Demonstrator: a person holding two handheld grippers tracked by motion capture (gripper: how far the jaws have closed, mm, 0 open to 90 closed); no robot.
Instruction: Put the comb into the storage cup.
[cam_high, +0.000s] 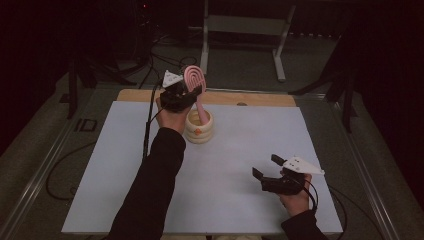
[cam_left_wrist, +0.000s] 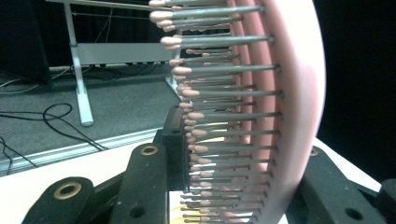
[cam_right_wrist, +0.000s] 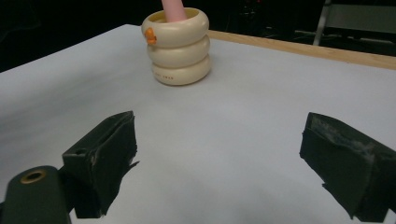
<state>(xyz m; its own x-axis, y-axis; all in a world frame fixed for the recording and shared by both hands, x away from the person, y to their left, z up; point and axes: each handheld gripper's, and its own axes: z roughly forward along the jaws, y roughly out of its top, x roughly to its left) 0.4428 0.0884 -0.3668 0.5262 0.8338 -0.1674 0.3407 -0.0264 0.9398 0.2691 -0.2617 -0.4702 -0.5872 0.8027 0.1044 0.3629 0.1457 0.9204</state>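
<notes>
Nearest the camera, the right gripper (cam_high: 267, 170) hovers low over the white table surface (cam_high: 230, 165) near its front right corner, jaws spread wide and holding nothing. Reaching far forward on an outstretched sleeve, the left gripper (cam_high: 189, 90) clamps the head of a pink oval bristle hairbrush (cam_high: 194, 80). Its handle stands in a cream ribbed ring-stacked cup (cam_high: 199, 127) near the far edge.

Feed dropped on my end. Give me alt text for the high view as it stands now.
The left gripper grips a pink hairbrush by its head, the handle standing in a cream ringed holder near the far edge of a white table. The right gripper hangs open over the table's near right, holding nothing.
</notes>
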